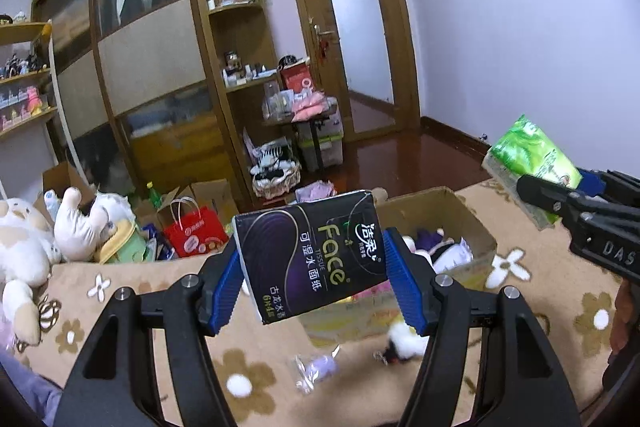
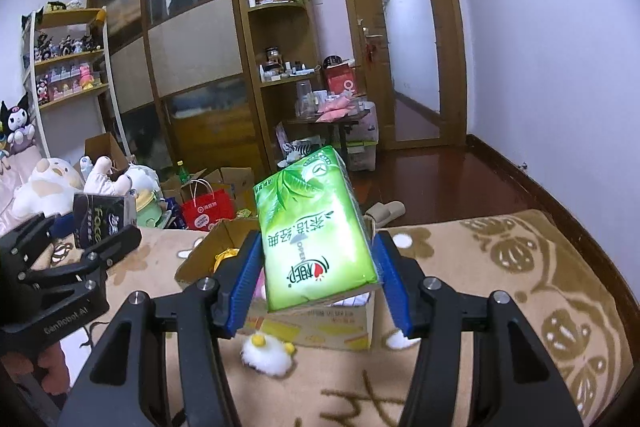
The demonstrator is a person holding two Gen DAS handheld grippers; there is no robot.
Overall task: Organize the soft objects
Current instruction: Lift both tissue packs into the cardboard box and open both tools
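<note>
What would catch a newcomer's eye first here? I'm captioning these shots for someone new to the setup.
Two tissue packs held up in the air: a black Face tissue pack in the left gripper, a bright green tissue pack in the right gripper. Below them an open cardboard box sits on a flower-patterned blanket, with plush toys heaped at far left.

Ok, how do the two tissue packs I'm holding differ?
The black tissue pack is dark with purple swirls and "Face" lettering; the green tissue pack is bright green with a leaf print. The black one sits in the left gripper, the green one in the right gripper. Both are soft wrapped packs, clamped between blue pads above the cardboard box.
</note>
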